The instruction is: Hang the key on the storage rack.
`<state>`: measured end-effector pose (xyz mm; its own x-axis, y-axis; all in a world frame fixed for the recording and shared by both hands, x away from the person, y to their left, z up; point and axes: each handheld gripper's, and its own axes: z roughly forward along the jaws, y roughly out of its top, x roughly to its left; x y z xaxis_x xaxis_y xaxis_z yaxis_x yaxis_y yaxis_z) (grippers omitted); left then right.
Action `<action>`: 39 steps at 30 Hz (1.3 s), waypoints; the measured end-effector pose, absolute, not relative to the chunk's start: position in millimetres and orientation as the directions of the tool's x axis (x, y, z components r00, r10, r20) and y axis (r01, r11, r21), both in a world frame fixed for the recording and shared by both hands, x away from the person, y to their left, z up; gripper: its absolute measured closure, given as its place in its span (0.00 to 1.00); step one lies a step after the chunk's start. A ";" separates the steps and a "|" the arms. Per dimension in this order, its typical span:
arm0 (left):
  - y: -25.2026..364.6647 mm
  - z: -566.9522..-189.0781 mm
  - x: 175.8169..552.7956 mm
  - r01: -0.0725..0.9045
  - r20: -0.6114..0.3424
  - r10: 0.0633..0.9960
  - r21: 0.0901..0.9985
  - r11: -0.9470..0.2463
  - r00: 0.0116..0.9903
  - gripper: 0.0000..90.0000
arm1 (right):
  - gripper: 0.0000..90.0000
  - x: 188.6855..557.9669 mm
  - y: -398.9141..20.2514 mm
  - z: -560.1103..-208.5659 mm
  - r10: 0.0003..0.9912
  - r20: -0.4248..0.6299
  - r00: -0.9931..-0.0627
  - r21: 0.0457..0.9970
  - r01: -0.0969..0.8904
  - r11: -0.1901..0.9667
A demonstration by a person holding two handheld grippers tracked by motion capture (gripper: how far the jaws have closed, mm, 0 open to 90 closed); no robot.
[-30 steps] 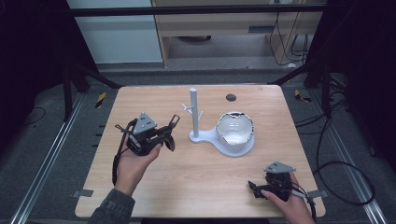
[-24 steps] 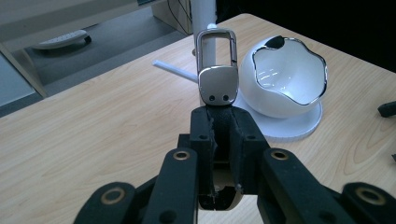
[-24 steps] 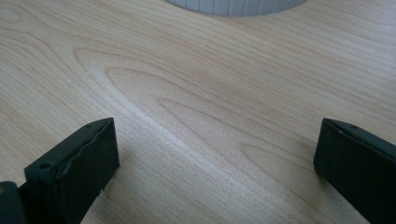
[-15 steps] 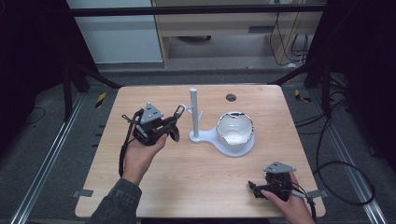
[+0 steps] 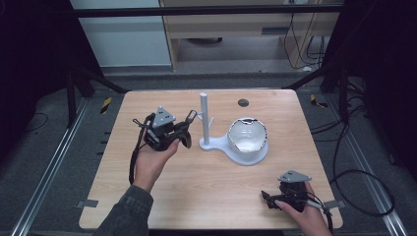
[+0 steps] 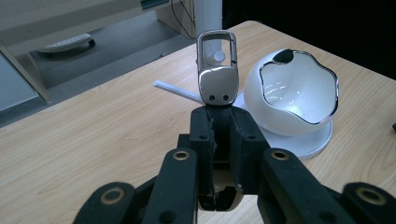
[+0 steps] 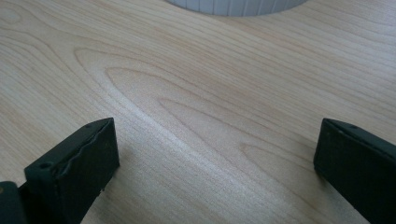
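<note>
We held the metal clip (image 6: 216, 70) pinched in our left gripper (image 5: 184, 129) left of centre in the high view, right gripper (image 7: 215, 163) spread wide and idle, judging the next move was hooking it on the white stand's (image 5: 204, 118) peg.

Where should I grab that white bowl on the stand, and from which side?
Probably the white bowl by its wavy, dark-edged rim on the near right side, one jaw inside and one outside. The wall is thin there, the body looks round and smooth, and the open right gripper is free, while the post stands to its left.
</note>
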<state>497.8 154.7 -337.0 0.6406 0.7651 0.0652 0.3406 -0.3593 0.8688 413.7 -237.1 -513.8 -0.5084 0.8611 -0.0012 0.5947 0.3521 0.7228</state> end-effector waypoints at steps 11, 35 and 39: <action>148.6 -340.5 502.6 0.347 0.058 0.765 0.867 -0.357 0.641 0.89 | 0.00 413.7 -237.2 -513.8 0.860 -0.005 -0.511 0.723 0.592 0.356; 142.1 -352.8 516.3 0.380 0.028 0.779 0.862 -0.337 0.627 0.89 | 0.00 413.1 -236.8 -513.7 0.858 -0.005 -0.513 0.723 0.591 0.357; 141.4 -355.1 518.7 0.383 0.025 0.779 0.860 -0.336 0.626 0.89 | 0.00 413.1 -236.8 -513.7 0.858 -0.005 -0.513 0.723 0.591 0.357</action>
<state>518.7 141.4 -355.1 0.6264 0.7791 0.0247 0.3835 -0.3356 0.8604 413.1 -236.8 -513.7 -0.5133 0.8582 -0.0046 0.5911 0.3574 0.7231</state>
